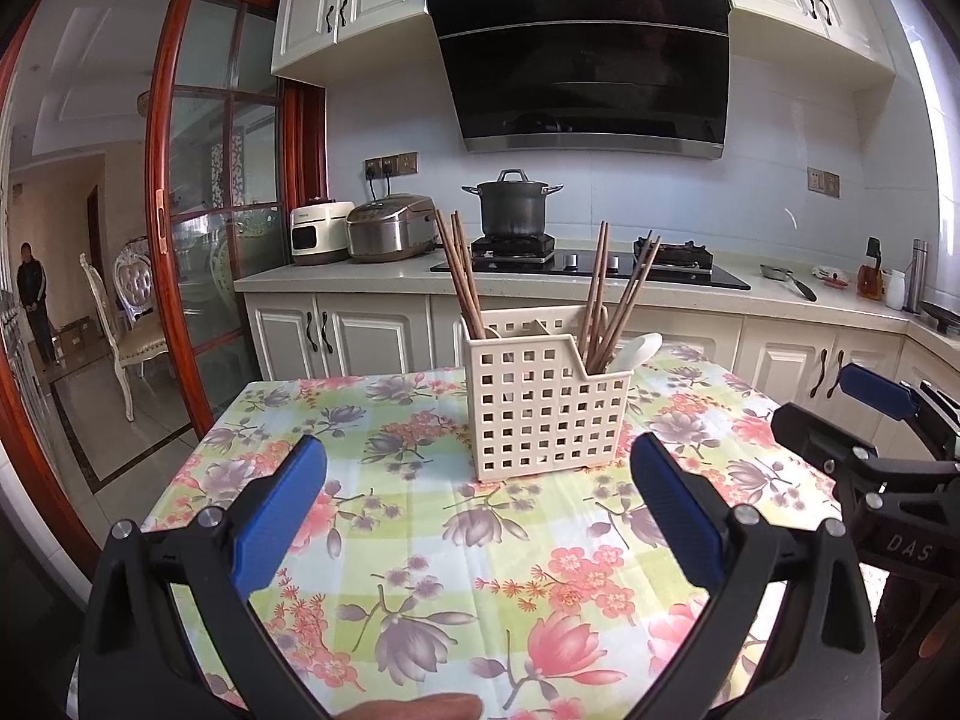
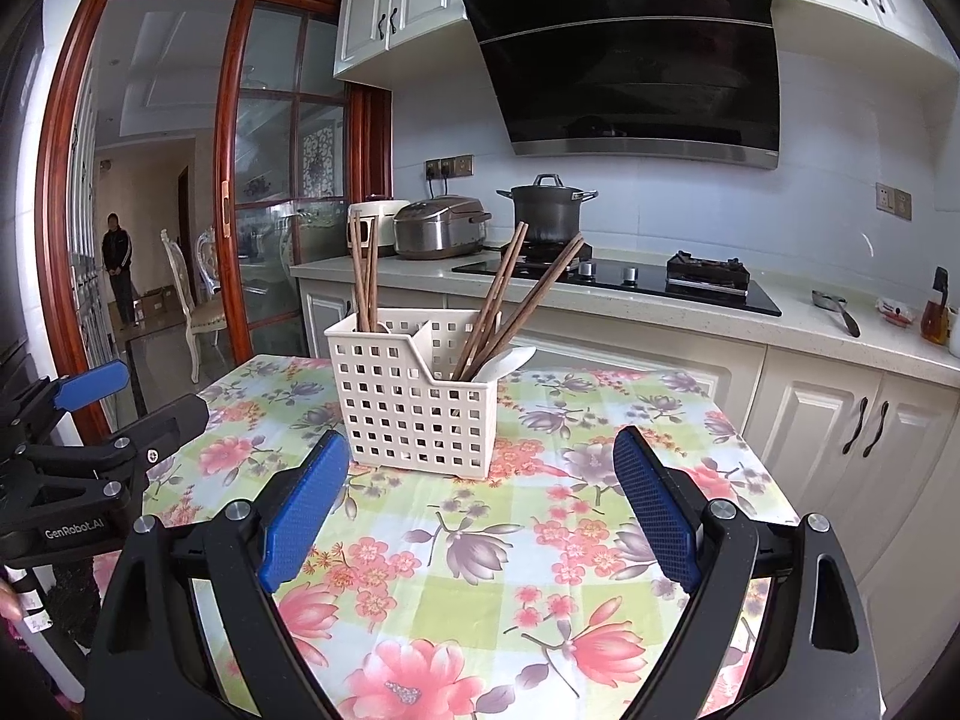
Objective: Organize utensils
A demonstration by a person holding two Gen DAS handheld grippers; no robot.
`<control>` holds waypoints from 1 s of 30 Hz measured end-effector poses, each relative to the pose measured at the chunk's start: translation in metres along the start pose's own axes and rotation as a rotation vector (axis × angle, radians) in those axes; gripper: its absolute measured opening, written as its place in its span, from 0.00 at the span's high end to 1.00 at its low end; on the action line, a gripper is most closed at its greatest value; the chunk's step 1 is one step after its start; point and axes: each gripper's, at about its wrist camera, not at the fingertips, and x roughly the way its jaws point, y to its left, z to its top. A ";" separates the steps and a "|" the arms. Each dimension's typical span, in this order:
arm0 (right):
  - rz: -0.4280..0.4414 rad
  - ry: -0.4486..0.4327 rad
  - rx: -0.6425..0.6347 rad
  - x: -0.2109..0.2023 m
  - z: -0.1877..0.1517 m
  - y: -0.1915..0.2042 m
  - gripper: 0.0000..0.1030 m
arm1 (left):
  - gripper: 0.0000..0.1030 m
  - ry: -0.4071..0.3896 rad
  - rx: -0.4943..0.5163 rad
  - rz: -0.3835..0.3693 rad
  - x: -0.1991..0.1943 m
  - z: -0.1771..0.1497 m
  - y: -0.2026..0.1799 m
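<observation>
Utensil holder [image 1: 549,405], a cream plastic basket with square holes, stands upright near the middle of the table [image 1: 420,540], which wears a floral cloth. I see it split into two compartments. The left one holds a bunch of brown chopsticks [image 1: 459,270] standing nearly straight. The right one holds more chopsticks [image 1: 624,294] leaning apart, with a white spoon [image 1: 642,348] resting against the rim.

My left gripper [image 1: 477,516] hovers over the cloth on the near side of the basket, its blue pads spread wide and holding nothing. My right gripper [image 2: 483,510] sits likewise, fingers wide apart and empty, just short of the basket. Behind the table runs a kitchen counter [image 2: 840,336] with a dark pot [image 2: 547,207] on the stove.
</observation>
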 end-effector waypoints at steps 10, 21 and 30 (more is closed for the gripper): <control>-0.008 -0.001 0.005 -0.001 0.000 -0.003 0.18 | 0.05 0.013 -0.012 -0.005 0.002 -0.002 0.002; -0.009 -0.002 0.006 -0.001 0.000 -0.003 0.18 | 0.05 0.012 -0.010 -0.012 0.001 -0.003 0.001; -0.008 -0.001 0.005 -0.001 0.000 -0.003 0.18 | 0.05 0.016 -0.007 -0.006 0.001 -0.002 -0.002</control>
